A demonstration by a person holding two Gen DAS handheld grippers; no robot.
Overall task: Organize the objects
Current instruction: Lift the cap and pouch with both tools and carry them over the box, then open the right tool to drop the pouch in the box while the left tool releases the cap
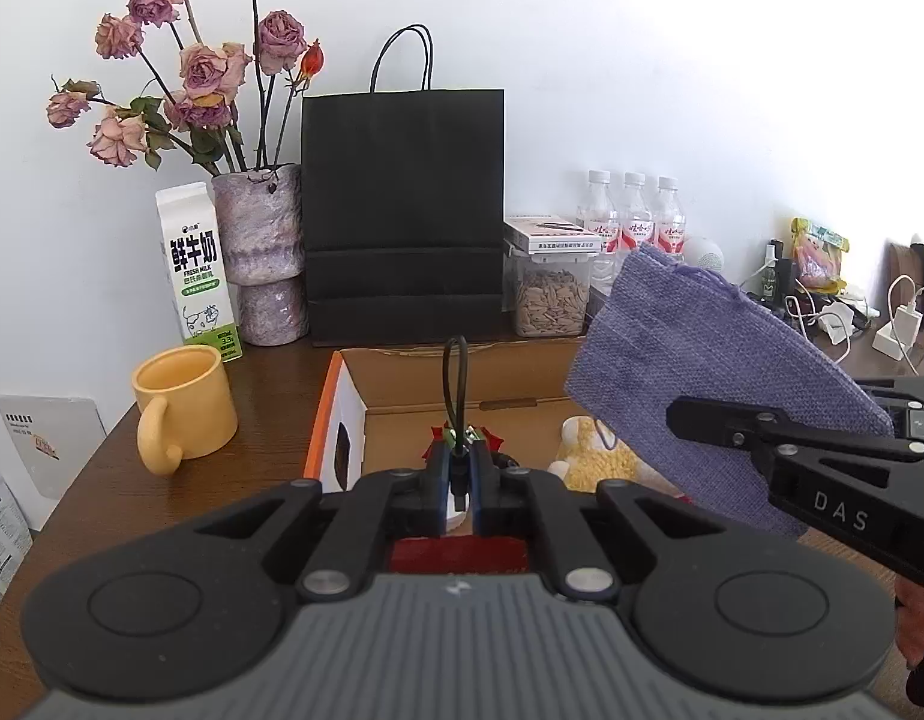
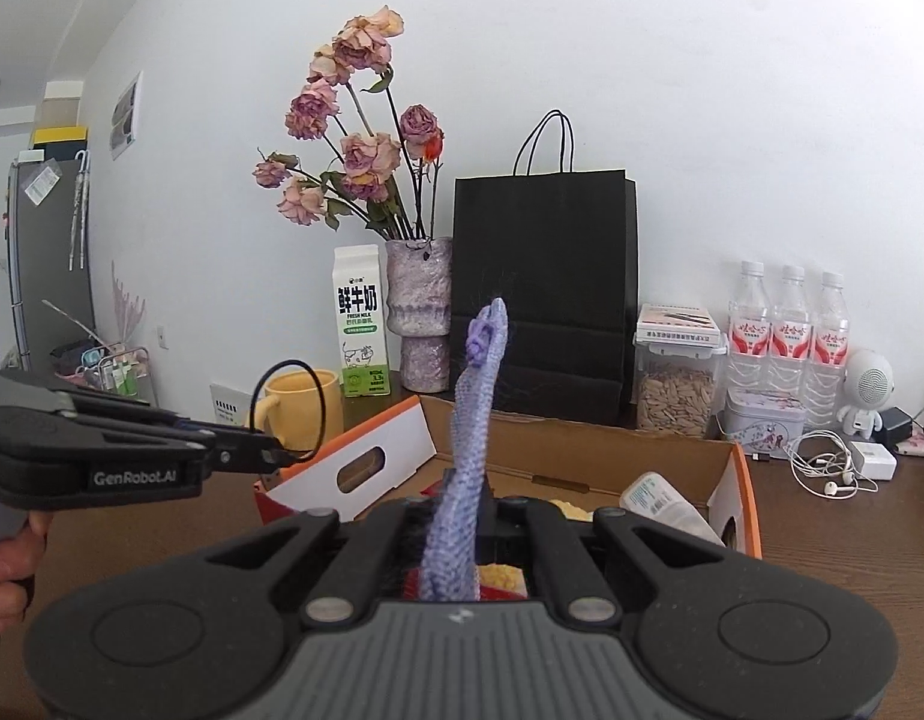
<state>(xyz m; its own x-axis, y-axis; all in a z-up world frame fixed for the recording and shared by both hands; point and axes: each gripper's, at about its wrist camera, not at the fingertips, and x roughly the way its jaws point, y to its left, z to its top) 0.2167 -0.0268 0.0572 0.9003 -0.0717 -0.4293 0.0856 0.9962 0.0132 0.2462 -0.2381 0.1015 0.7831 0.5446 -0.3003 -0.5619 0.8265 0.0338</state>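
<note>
Item one: my left gripper [image 1: 460, 468], jaws pressed together on a black looped cord [image 1: 454, 384], which stands up above the open cardboard box [image 1: 462, 381].

Item two: my right gripper [image 2: 462, 516], clamped on a purple woven pouch [image 2: 471, 438], which I hold upright over the same box.

In the box I see a yellow plush toy [image 1: 594, 456] and a white bottle [image 2: 660, 498].

Behind, on the wooden table [image 1: 270, 378]: yellow mug [image 1: 183, 402], milk carton [image 1: 195, 270], black paper bag [image 1: 402, 210].

Left gripper [image 1: 459, 468] clamped tight, tilted slightly downward; right gripper [image 2: 462, 510] likewise pinched closed, near level, alongside; hand [image 2: 3, 564] gripping left handle
</note>
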